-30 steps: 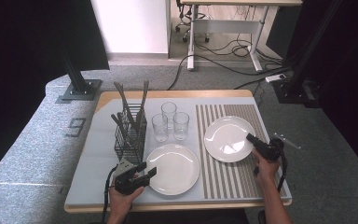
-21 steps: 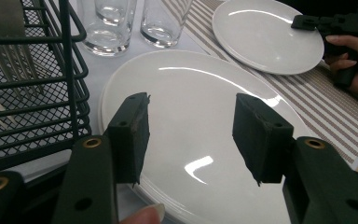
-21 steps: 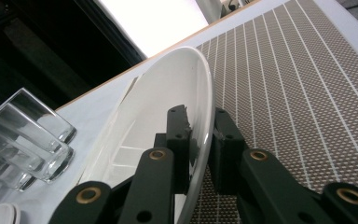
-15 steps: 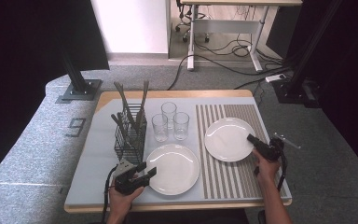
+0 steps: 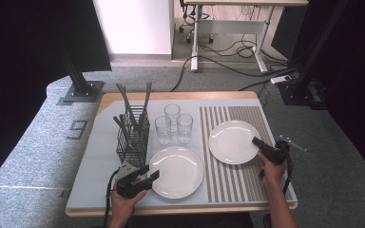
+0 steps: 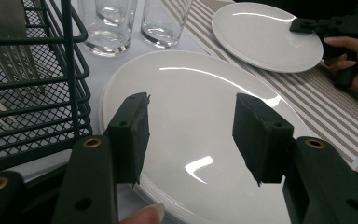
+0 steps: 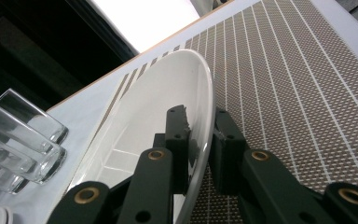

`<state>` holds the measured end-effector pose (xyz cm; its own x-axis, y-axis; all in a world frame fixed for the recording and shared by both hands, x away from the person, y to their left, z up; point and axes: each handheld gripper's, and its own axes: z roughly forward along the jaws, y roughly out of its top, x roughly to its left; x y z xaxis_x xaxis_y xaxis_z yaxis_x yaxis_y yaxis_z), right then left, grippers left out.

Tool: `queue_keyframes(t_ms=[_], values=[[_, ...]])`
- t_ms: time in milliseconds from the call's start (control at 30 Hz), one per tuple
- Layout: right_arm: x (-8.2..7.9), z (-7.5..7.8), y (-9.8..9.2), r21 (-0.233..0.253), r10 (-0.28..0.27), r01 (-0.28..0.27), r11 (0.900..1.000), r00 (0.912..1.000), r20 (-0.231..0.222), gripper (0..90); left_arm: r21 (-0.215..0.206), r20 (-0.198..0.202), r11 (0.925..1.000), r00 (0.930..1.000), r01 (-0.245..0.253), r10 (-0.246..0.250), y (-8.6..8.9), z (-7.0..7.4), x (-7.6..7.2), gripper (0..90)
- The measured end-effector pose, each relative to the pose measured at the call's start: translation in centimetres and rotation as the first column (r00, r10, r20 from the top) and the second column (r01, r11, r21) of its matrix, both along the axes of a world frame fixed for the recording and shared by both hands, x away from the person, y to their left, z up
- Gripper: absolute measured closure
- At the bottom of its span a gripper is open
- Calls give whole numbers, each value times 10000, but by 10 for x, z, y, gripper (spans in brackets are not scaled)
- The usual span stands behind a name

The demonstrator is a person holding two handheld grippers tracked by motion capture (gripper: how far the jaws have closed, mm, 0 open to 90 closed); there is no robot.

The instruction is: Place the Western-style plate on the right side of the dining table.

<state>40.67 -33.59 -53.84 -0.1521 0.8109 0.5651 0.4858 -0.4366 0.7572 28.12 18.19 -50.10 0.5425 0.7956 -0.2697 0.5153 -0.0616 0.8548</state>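
Observation:
Two white plates lie on the table. The near one [image 5: 176, 171] [image 6: 191, 93] rests on the pale surface, and my left gripper [image 5: 151, 172] [image 6: 191, 126] hovers open over its left rim with nothing between its pads. The far one [image 5: 232, 141] [image 7: 140, 121] [image 6: 265, 37] lies on the brown striped mat [image 5: 237, 185]. My right gripper [image 5: 255, 141] [image 7: 200, 135] is shut on this plate's right rim, one jaw inside the rim and one outside. From the left gripper view, the right gripper [image 6: 307, 24] shows at the far plate's edge, held by a hand.
A black wire basket [image 5: 132, 140] [image 6: 37, 84] with forks and other cutlery stands left of the near plate. Three empty glasses [image 5: 173, 126] [image 6: 121, 23] [image 7: 18, 140] cluster behind it. The table's front edge [image 5: 180, 209] runs just below both hands.

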Motion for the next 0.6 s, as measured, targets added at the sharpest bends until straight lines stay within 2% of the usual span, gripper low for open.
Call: queue_keyframes(t_ms=[200, 467, 600], values=[[-1, 0, 0, -138, -56, 55, 9999, 10000, -68, 788, -39, 9, 10000, 10000, -15, 15, 0, 0, 0, 459], [0, -1, -1, -46, -195, 194, 9998, 9991, -386, 783, -40, -18, 10000, 10000, 44, -44, 0, 0, 0, 459], [0, -1, -1, -86, -218, 215, 9997, 9989, -408, 782, -41, -19, 10000, 10000, 53, -53, 0, 0, 0, 459]])
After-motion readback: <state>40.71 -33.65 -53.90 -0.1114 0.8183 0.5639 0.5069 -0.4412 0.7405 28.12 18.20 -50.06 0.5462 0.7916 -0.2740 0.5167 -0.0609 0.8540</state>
